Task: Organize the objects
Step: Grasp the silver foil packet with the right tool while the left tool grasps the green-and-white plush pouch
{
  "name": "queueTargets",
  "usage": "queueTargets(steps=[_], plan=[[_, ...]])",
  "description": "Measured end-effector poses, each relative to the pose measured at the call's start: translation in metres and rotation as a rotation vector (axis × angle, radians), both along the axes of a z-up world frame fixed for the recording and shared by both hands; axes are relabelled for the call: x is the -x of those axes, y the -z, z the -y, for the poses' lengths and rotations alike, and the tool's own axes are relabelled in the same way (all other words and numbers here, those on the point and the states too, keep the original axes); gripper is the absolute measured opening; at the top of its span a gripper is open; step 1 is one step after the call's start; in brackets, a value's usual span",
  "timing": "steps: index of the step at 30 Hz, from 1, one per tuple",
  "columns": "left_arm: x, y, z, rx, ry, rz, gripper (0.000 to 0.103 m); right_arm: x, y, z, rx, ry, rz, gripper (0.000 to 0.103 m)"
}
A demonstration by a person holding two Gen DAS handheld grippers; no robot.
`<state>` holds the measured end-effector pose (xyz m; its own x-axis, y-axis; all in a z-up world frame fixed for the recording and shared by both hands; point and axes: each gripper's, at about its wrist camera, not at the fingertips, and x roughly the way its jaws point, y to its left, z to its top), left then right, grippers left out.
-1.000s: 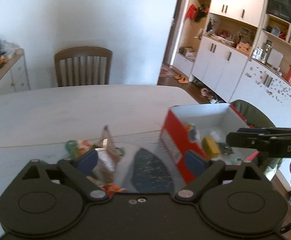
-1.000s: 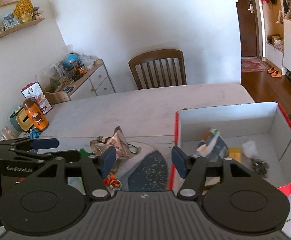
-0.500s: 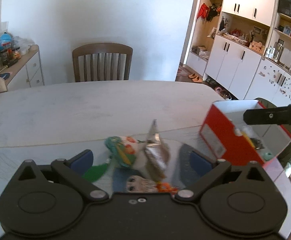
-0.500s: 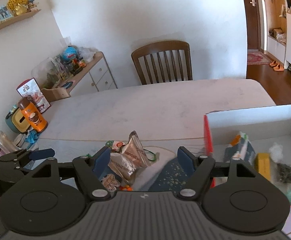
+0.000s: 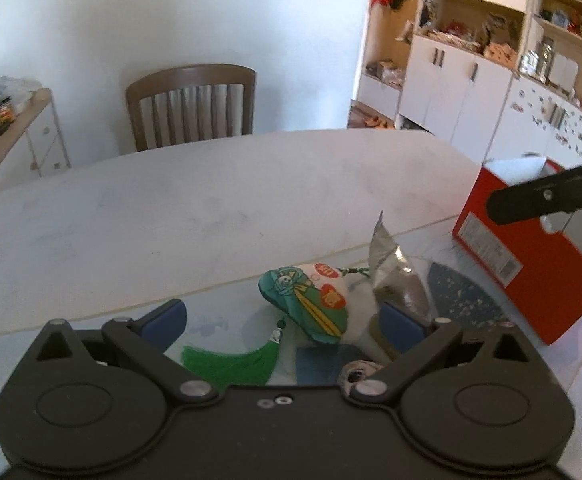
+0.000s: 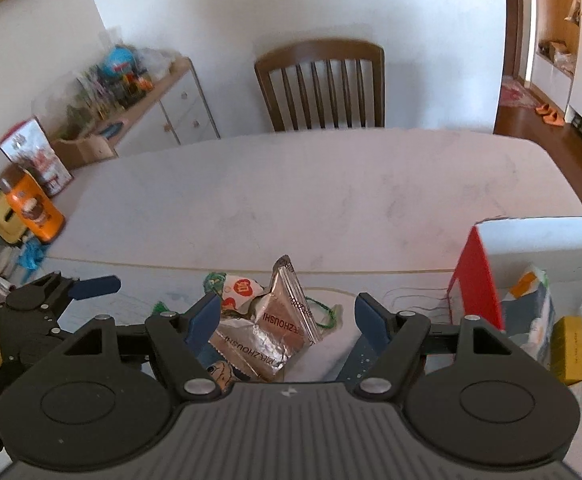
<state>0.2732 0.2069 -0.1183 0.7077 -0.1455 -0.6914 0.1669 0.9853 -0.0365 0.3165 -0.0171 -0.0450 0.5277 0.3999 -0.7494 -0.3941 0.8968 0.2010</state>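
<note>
Holding a yellow block (image 6: 567,354) and packet (image 6: 531,300), the red box (image 6: 477,280); both jaws wide.

pouch (image 6: 275,328) on table (image 6: 291,200), box (image 6: 487,280) right

- I see a crinkled, shiny foil packet (image 6: 269,334) on the smooth, matt table (image 6: 311,188).
- Red cardboard box (image 5: 531,264), glossy outside.
- Wooden chair (image 6: 323,84), varnished brown.

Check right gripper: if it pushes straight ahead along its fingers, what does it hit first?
Most likely the crumpled silver foil packet, lying between the open fingers of the right gripper and just ahead. Depth is unclear; if it passes above, bare table follows.
</note>
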Motion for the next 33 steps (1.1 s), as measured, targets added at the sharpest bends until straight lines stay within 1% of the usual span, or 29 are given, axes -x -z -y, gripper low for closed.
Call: queueTargets(steps=[4,7,12,16,20,22,24,26,28,30,31,33], plan=[[-0.018,0.014,0.001,-0.021,0.062,-0.013,0.102,-0.015,0.011,-0.019,0.019,0.008,-0.039,0.074],[-0.028,0.023,0.002,-0.021,0.098,-0.026,0.102,-0.024,0.021,-0.033,0.041,0.015,-0.061,0.074],[-0.042,0.034,0.004,-0.016,0.124,-0.037,0.102,-0.039,0.04,-0.05,0.066,0.033,-0.103,0.074],[-0.052,0.045,0.005,0.005,0.149,-0.065,0.102,-0.047,0.051,-0.061,0.083,0.037,-0.12,0.074],[-0.058,0.051,0.005,0.019,0.156,-0.075,0.101,-0.053,0.064,-0.066,0.102,0.058,-0.15,0.074],[-0.059,0.053,0.005,0.026,0.154,-0.07,0.1,-0.053,0.067,-0.067,0.113,0.065,-0.15,0.074],[-0.061,0.053,0.006,0.025,0.158,-0.07,0.094,-0.051,0.068,-0.066,0.108,0.069,-0.144,0.074],[-0.063,0.055,0.006,0.027,0.162,-0.073,0.09,-0.049,0.07,-0.066,0.117,0.074,-0.147,0.074],[-0.062,0.056,0.006,0.035,0.166,-0.069,0.089,-0.05,0.07,-0.065,0.116,0.069,-0.153,0.071],[-0.062,0.056,0.011,0.026,0.17,-0.067,0.082,-0.05,0.072,-0.064,0.127,0.068,-0.164,0.063],[-0.061,0.057,0.012,0.024,0.175,-0.066,0.08,-0.05,0.072,-0.063,0.122,0.07,-0.166,0.062],[-0.061,0.057,0.013,0.032,0.179,-0.065,0.076,-0.052,0.072,-0.061,0.102,0.072,-0.182,0.053]])
